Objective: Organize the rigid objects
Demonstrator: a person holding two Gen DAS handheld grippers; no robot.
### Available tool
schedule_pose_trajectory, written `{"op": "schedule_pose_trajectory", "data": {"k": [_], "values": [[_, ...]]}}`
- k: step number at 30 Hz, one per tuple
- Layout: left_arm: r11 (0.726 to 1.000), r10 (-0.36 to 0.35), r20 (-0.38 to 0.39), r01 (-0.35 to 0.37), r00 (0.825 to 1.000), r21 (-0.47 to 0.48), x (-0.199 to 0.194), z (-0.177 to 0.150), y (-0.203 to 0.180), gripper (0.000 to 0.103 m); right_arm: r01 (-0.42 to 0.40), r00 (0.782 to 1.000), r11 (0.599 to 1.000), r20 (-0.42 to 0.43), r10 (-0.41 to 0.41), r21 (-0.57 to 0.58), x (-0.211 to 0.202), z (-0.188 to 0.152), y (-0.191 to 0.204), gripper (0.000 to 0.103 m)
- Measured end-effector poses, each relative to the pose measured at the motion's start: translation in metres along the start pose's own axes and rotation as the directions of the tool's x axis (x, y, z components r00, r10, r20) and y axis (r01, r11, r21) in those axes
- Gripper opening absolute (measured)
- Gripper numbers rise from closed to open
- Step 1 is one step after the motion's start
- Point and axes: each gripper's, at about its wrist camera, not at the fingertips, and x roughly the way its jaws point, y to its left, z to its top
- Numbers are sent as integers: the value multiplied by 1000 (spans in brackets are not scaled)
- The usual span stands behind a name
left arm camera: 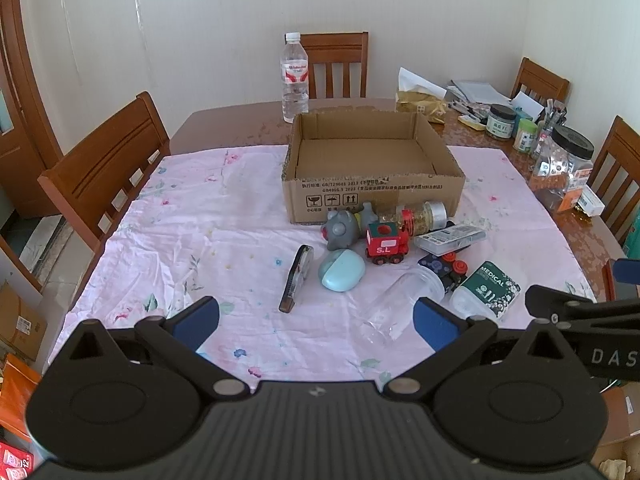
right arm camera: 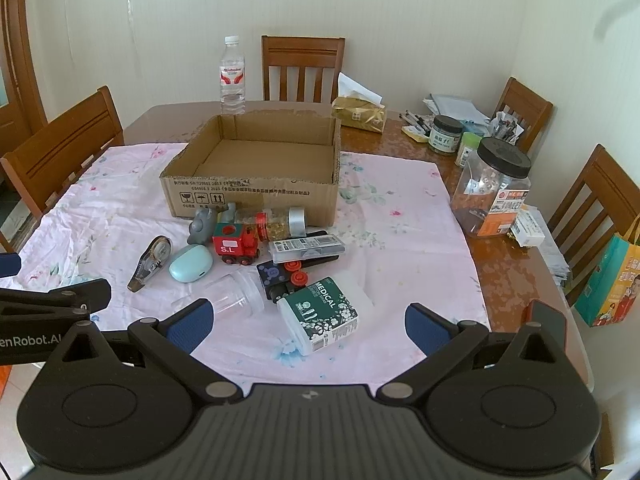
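The worktop [right arm camera: 404, 200], under a pink floral cloth, carries an open cardboard box [right arm camera: 256, 184] that looks empty and so far holds none of the items, so the sorting seems not yet begun. Both grippers hover low at the near edge: the left gripper [left arm camera: 316, 322] and the right gripper [right arm camera: 308, 320] each have jaws spread wide with nothing between them.

The things to organize lie in a tight cluster on the cloth just in front of the box. Nearest the right gripper is a green medical tub [right arm camera: 324, 316] on its side, touching a clear cup [right arm camera: 236, 294], also on its side. Behind them sit a dark toy with red wheels [right arm camera: 280, 276], a flat clear case [right arm camera: 306, 248], a red train [right arm camera: 236, 244], a spice jar [right arm camera: 276, 220] lying against the box wall, a grey figure [right arm camera: 204, 226], a mint pod [right arm camera: 190, 266], and a tape dispenser [right arm camera: 150, 264] slightly apart on the left.

Risks, as I judge them: the cup and jar are round and lying down, so a nudge could roll them off. The pieces are crowded, and spread jaws coming down on one may shove its neighbours. The cloth is wrinkled and could drag, pulling things along. The two grippers are close together and might collide.
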Motion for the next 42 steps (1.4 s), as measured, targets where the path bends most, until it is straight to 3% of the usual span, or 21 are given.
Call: {"op": "schedule_pose_trajectory", "data": {"k": [42], "values": [[1000,8,23,-8,1000,-9,-5,5,8,103,-2,1000,1000,26,3,-16,-3,5,9,103]]}}
